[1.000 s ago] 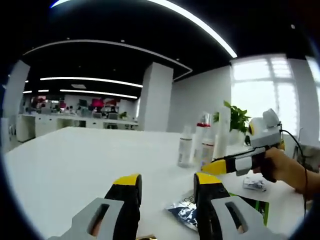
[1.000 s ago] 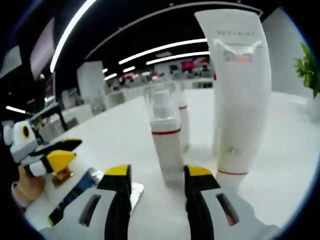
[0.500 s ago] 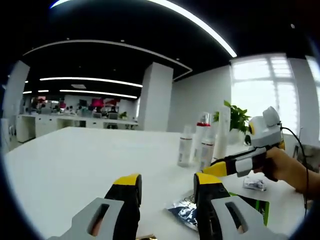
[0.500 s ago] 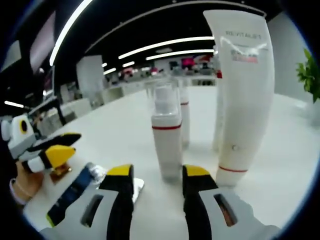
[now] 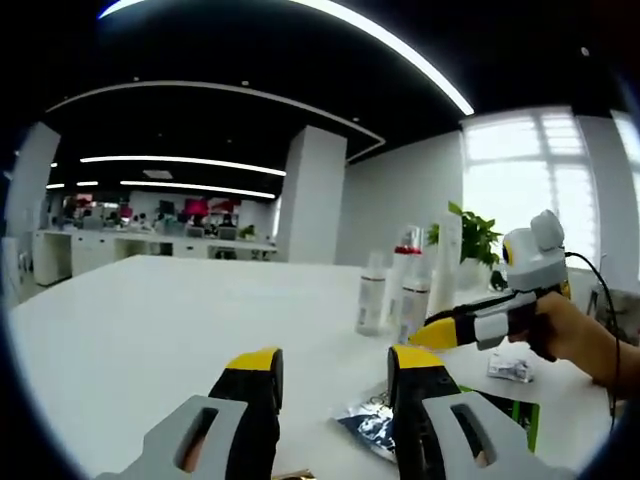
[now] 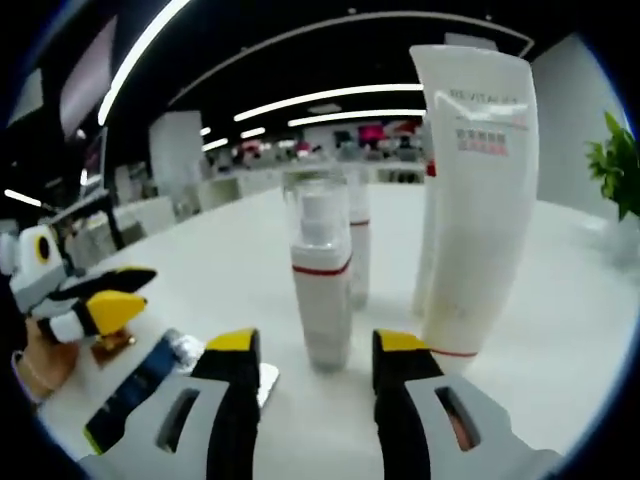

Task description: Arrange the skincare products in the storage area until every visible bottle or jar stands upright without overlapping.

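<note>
A: What is showing in the left gripper view?

B: The left gripper [image 5: 333,372] is hovering low over the smooth white table [image 5: 150,320], its yellow-tipped jaws standing apart with nothing between them. Just beyond its right jaw a crinkled silvery sachet [image 5: 365,428] is lying flat. Farther back a cluster of slim bottles [image 5: 400,290] is standing upright, white and frosted, one with a red cap. A leafy green plant [image 5: 475,235] is sitting behind that cluster.

A: And the other tool?

B: The right gripper [image 5: 450,328] is reaching in from the right, held by a hand [image 5: 570,335], its yellow tips pointing toward the cluster. Whether its jaws are parted there, I cannot tell.

A: What is the right gripper view showing?

B: The right gripper [image 6: 315,345] is pointing at a cylindrical pump bottle [image 6: 322,285] with a clear cap and a red band, standing upright just beyond the released, empty jaws. Right of that bottle a tall, flat white tube [image 6: 470,200] is standing on its cap. Another slim bottle [image 6: 358,245] is standing behind the pump bottle. Left of it a dark blue tube [image 6: 135,385] is lying flat on the table, and the left gripper [image 6: 105,300] is hanging above it, jaws apart.
</note>
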Demonstrator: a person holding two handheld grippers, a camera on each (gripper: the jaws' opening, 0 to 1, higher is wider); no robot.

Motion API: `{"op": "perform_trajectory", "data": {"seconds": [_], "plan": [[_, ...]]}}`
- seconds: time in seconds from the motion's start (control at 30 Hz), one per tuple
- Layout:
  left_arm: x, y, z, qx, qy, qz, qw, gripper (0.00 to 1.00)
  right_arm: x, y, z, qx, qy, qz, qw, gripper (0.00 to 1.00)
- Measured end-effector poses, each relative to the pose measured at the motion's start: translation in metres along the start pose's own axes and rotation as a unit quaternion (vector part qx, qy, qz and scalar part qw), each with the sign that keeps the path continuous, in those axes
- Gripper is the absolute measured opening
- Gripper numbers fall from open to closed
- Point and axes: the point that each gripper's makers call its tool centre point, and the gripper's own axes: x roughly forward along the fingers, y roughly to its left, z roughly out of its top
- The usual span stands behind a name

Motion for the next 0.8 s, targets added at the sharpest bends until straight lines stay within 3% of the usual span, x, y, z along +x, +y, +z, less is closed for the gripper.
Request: {"op": "perform_trajectory", "data": {"seconds": [0.2,0.3,0.4,0.43,0.5,0.57,0.6,0.67,0.8], "plan": [[0.000,-0.001,-0.001,-0.001,0.002,-0.004,1.0000,0.44,-0.001,0.002,-0.001,-0.008,0.006,0.002,1.0000,0.44],[0.001,-0.006,-0.001,0.001,0.002,-0.015,0.9999,0.44,-0.001,0.003,-0.005,-0.021,0.018,0.011,0.9995,0.49],[0.001,-0.006,-0.001,0.000,0.002,-0.018,0.9998,0.44,-0.002,0.014,-0.011,-0.003,0.044,0.050,0.9978,0.55],[0.001,-0.006,-0.001,-0.002,0.001,-0.019,0.9998,0.44,-0.004,0.018,-0.007,0.004,0.034,0.063,0.9974,0.54],[0.002,-0.004,0.002,-0.004,-0.004,-0.016,0.9999,0.44,-0.006,0.023,-0.002,0.012,0.009,0.078,0.9969,0.44],[0.003,-0.003,0.005,-0.017,-0.010,-0.020,0.9996,0.44,-0.007,0.022,-0.010,0.017,0.025,0.082,0.9962,0.42],[0.004,-0.004,0.005,-0.021,-0.011,-0.024,0.9994,0.44,-0.011,0.021,-0.021,-0.017,0.063,0.092,0.9937,0.51],[0.005,-0.004,0.003,-0.023,-0.007,-0.025,0.9994,0.44,-0.017,0.011,-0.018,-0.049,0.070,0.074,0.9936,0.62],[0.003,-0.008,0.001,-0.013,-0.003,-0.026,0.9996,0.44,-0.039,-0.007,-0.009,-0.112,0.095,0.050,0.9879,0.69]]}}
